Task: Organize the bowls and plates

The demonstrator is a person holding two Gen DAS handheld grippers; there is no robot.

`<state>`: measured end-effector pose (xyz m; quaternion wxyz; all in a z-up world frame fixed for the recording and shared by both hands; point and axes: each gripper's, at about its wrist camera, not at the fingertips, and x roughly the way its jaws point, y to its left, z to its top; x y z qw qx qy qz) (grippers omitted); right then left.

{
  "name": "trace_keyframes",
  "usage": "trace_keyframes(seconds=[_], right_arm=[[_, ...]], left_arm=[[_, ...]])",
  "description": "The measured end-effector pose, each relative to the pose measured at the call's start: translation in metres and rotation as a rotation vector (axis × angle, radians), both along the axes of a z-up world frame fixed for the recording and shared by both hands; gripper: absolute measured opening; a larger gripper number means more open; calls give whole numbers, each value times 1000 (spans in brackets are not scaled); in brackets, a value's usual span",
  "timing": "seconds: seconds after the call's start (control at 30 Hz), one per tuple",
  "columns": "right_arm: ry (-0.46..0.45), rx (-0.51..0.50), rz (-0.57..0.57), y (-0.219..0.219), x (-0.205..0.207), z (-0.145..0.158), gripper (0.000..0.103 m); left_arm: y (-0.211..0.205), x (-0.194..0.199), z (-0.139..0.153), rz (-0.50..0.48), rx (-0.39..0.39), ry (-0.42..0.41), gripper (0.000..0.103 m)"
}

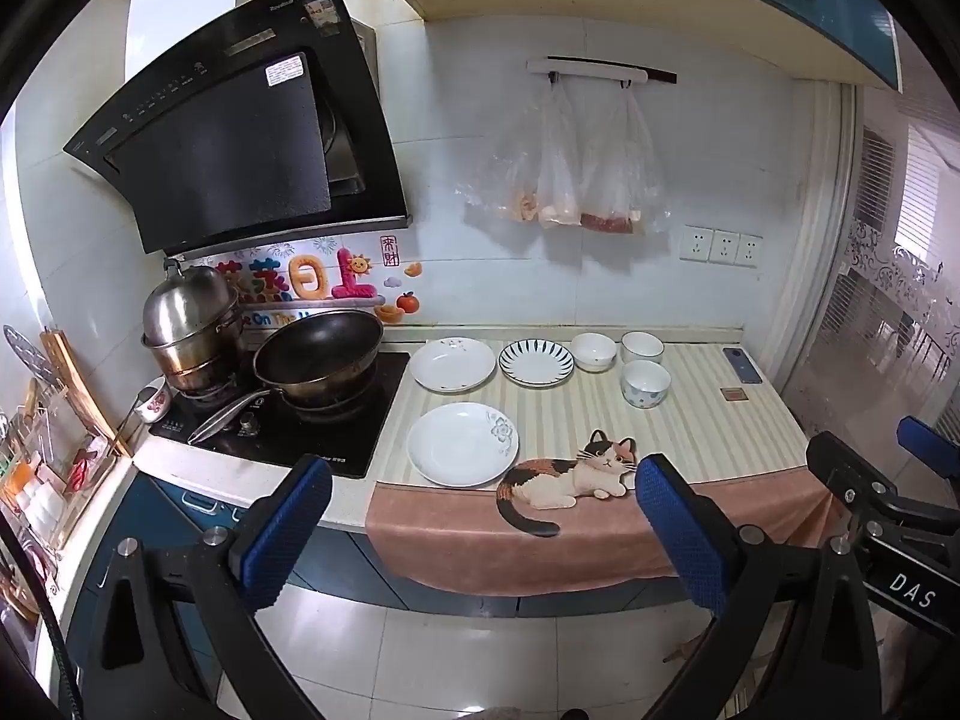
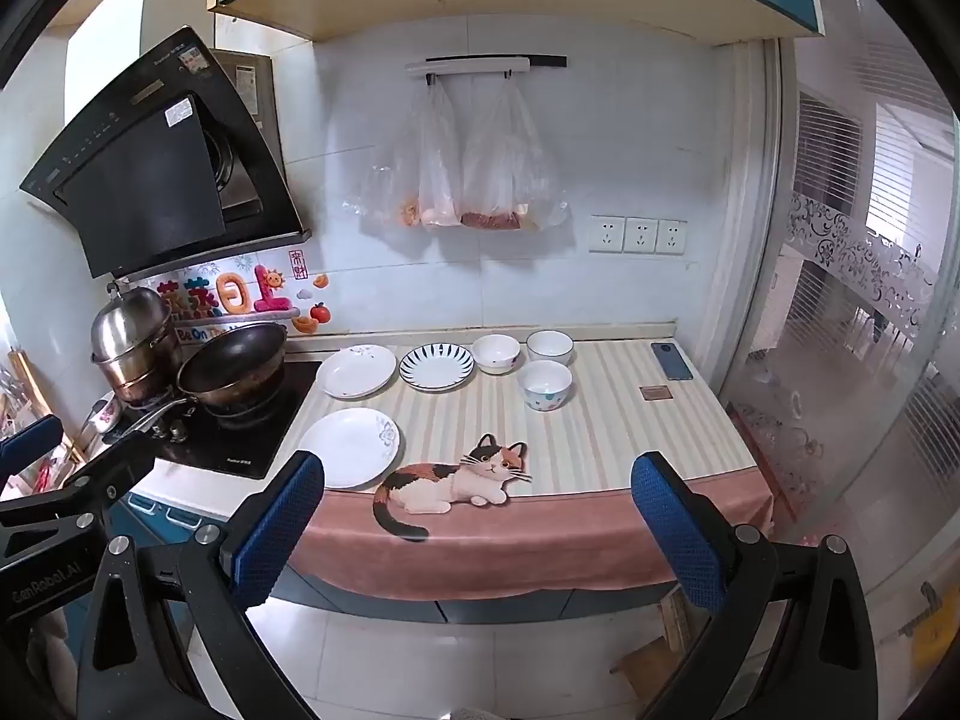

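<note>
On the striped cloth lie three plates: a white flower-print plate (image 1: pixel 462 444) (image 2: pixel 350 447) at the front left, a plain white plate (image 1: pixel 452 364) (image 2: pixel 356 371) behind it, and a blue-striped plate (image 1: pixel 536 362) (image 2: pixel 436 366). Three bowls stand to the right: two white ones at the back (image 1: pixel 593 351) (image 1: pixel 642 347) (image 2: pixel 495 353) (image 2: pixel 549 347) and a dotted one (image 1: pixel 645 383) (image 2: pixel 546 384) in front. My left gripper (image 1: pixel 483 516) and right gripper (image 2: pixel 477 519) are both open and empty, held off the counter's front edge.
A stove (image 1: pixel 288 420) with a wok (image 1: pixel 318 354) and a steel pot (image 1: pixel 192 324) stands left of the cloth. A phone (image 1: pixel 741 365) and a small brown square (image 1: pixel 734 394) lie at the right. Plastic bags (image 1: pixel 570 180) hang on the wall. A glass door (image 2: pixel 840 330) bounds the right.
</note>
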<state>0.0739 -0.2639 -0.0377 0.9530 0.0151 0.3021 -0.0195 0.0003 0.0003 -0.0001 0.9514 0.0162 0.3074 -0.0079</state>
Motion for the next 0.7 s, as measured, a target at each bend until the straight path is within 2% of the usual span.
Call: trace_keyframes(seconds=[0.03, 0.7], right_arm=[[-4, 23, 1, -1, 0, 0, 103], [-6, 4, 2, -2, -2, 0, 103]], left_arm=[[0, 0, 0, -1, -1, 1, 103], [5, 0, 3, 0, -13, -13, 103]])
